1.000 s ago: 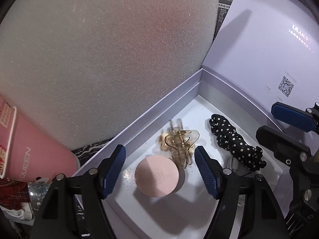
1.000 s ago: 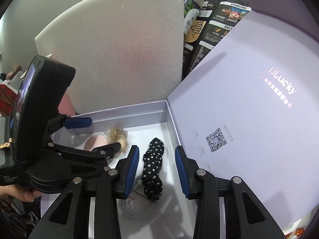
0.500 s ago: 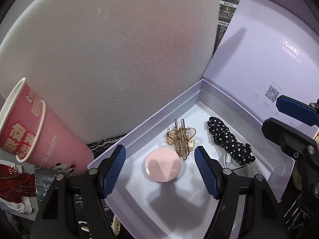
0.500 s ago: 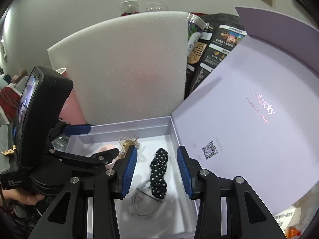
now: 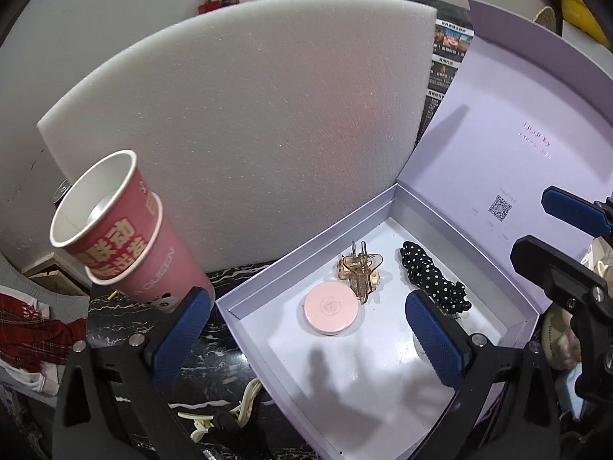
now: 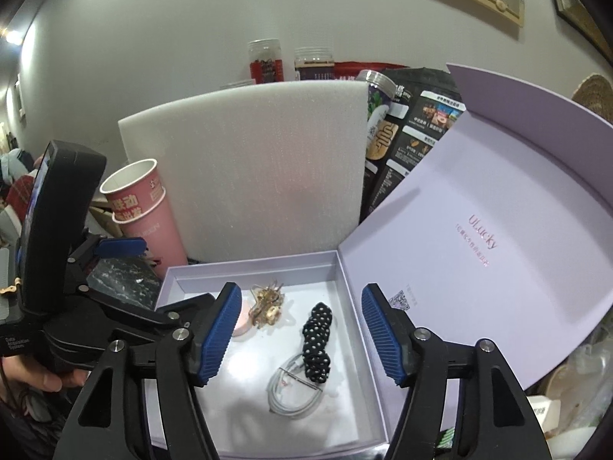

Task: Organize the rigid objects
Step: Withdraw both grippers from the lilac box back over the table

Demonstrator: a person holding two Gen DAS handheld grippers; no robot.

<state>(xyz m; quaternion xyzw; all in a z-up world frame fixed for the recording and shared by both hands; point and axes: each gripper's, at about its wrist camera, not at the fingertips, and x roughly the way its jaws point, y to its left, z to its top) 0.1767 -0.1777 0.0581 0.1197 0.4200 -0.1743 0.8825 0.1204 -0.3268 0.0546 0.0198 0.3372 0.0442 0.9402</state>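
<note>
Left wrist view: the left gripper (image 5: 306, 329) is opening wide and empty above the lavender box (image 5: 306, 245); the pink compact (image 5: 332, 309) sits at its 12 o'clock, touching the amber claw clip (image 5: 360, 274).

Right wrist view: the right gripper (image 6: 299, 337), opening and empty, frames the polka-dot scrunchie (image 6: 318, 341). A careless sweep could knock the open lid (image 6: 498, 268) at 2 o'clock.

pink compact (image 6: 240, 320) half hidden behind right claw's pad, box lid (image 6: 498, 237) print too small to read
</note>
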